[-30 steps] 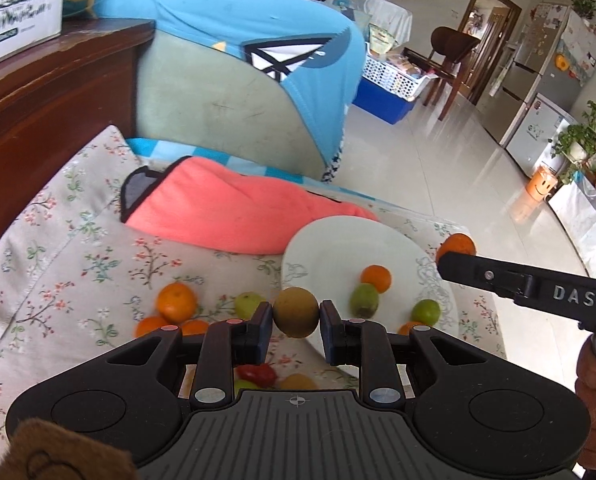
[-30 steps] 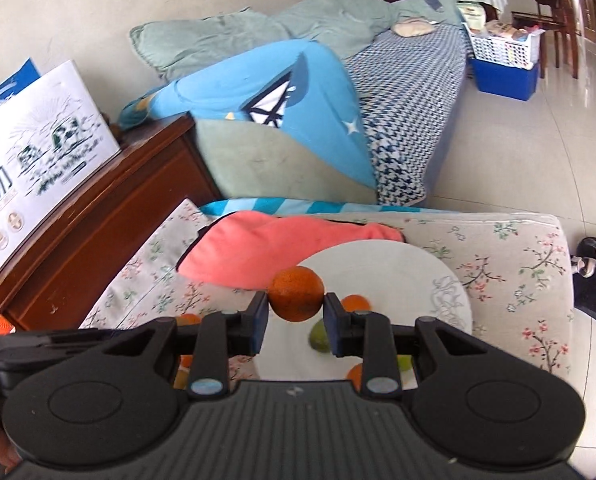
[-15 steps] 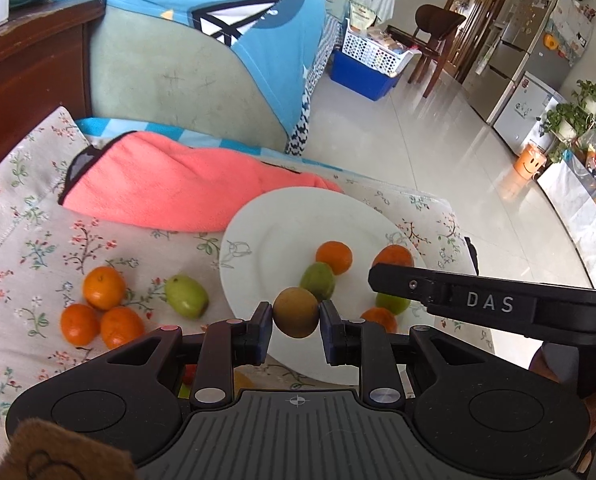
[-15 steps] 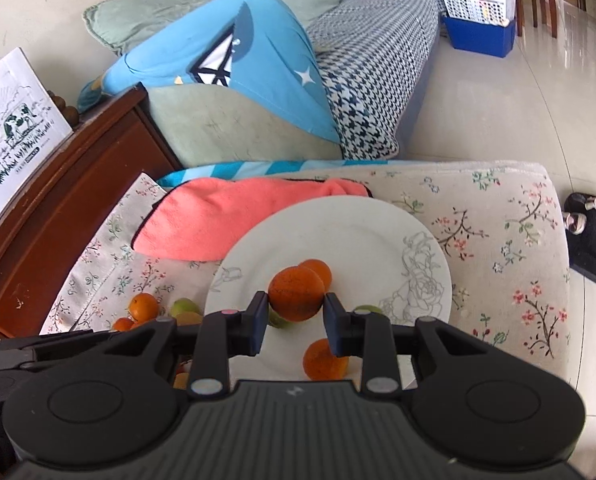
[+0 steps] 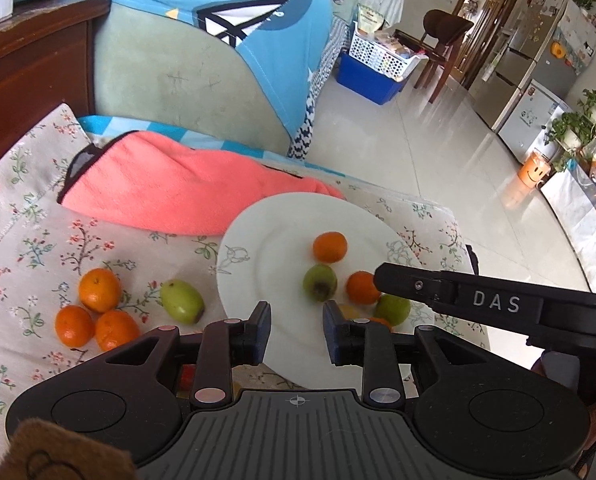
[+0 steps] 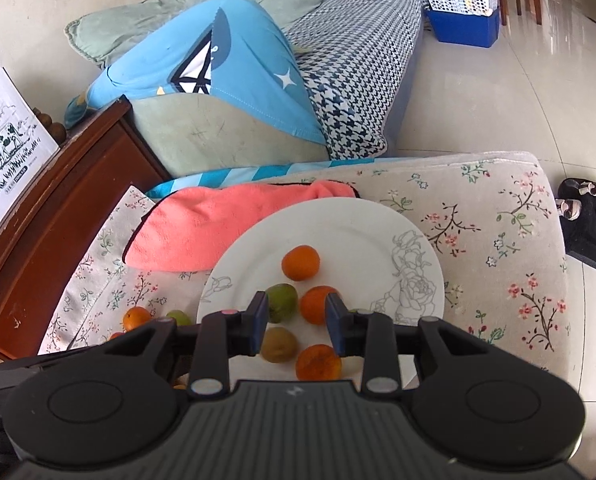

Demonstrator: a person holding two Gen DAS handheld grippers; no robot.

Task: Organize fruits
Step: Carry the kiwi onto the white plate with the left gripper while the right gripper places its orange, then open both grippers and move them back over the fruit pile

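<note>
A white plate [image 5: 258, 248] lies on the floral cushion. On it are oranges [image 5: 329, 246] and green fruits [image 5: 319, 282]. My left gripper [image 5: 295, 332] hovers over the plate's near rim, its jaws opening with nothing between them. My right gripper [image 6: 297, 324] hangs over the same plate [image 6: 358, 232], jaws opening and empty. Below it a brown fruit [image 6: 279, 344] and an orange [image 6: 318, 362] rest on the plate. Left of the plate, three oranges [image 5: 99, 290] and a green fruit [image 5: 182, 301] lie on the cushion. The right gripper's side [image 5: 494, 302] crosses the left wrist view.
A pink towel [image 5: 178, 188] lies behind the plate, its edge under the rim. A dark wooden cabinet [image 6: 58, 208] borders the cushion on the left. A sofa with blue cloth [image 6: 218, 64] stands behind. Black slippers [image 6: 586, 216] sit on the tiled floor at right.
Both grippers sank toward the plate and let go: the brown fruit left the left jaws, the orange left the right jaws, and both now lie on the plate.
</note>
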